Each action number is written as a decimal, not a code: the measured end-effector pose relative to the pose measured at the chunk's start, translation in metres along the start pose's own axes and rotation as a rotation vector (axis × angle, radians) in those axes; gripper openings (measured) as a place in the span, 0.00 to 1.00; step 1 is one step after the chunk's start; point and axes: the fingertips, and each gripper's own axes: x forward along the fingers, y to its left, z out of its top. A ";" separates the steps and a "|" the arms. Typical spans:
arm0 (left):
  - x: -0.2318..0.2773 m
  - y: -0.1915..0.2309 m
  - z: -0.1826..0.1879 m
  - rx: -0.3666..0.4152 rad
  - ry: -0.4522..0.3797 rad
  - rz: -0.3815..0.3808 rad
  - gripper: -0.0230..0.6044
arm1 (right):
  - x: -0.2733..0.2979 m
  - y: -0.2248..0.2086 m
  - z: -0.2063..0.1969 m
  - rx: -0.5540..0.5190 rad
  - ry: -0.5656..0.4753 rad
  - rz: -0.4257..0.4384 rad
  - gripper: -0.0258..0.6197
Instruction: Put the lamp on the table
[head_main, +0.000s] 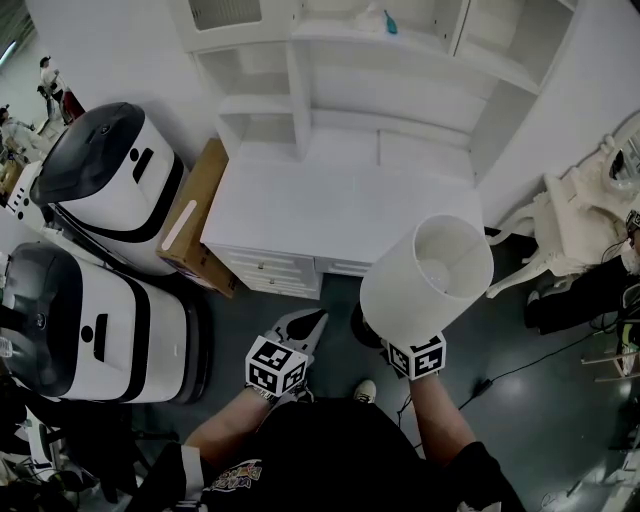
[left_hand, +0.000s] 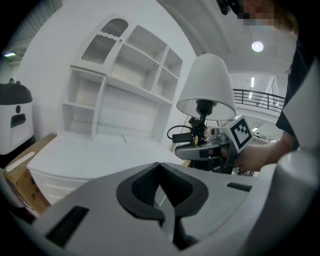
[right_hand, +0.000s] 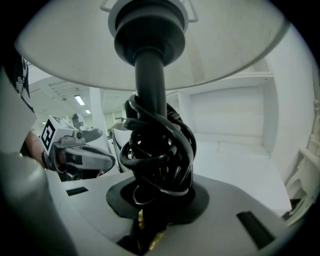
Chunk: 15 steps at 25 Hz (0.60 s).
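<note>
Right gripper (right_hand: 156, 212) clamped on black cable-wrapped stem of white-shaded lamp (head_main: 440, 265), held in air before white table (head_main: 330, 210), left gripper (left_hand: 160, 195) closed, empty; seemingly carrying step, next moving forward and lowering upright.

Black shirt (head_main: 340, 450), perhaps printed at the sleeve; grey left tool (head_main: 308, 325) and right tool (right_hand: 155, 210), black-padded, with black-and-white marker cubes (head_main: 275, 365).

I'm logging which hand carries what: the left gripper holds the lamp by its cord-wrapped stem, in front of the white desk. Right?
No: the right gripper holds the lamp, jaws closed on its cord-wrapped stem, as the right gripper view shows. The left gripper is shut and empty. The rest stands.
</note>
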 end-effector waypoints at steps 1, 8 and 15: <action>-0.001 0.002 0.000 0.000 0.001 -0.001 0.05 | 0.002 0.001 0.000 0.002 0.001 -0.001 0.18; -0.007 0.016 -0.002 -0.004 0.010 -0.007 0.05 | 0.015 0.007 0.001 0.014 -0.001 -0.009 0.18; -0.011 0.033 -0.001 0.008 0.015 -0.024 0.05 | 0.032 0.013 0.007 0.022 -0.009 -0.027 0.18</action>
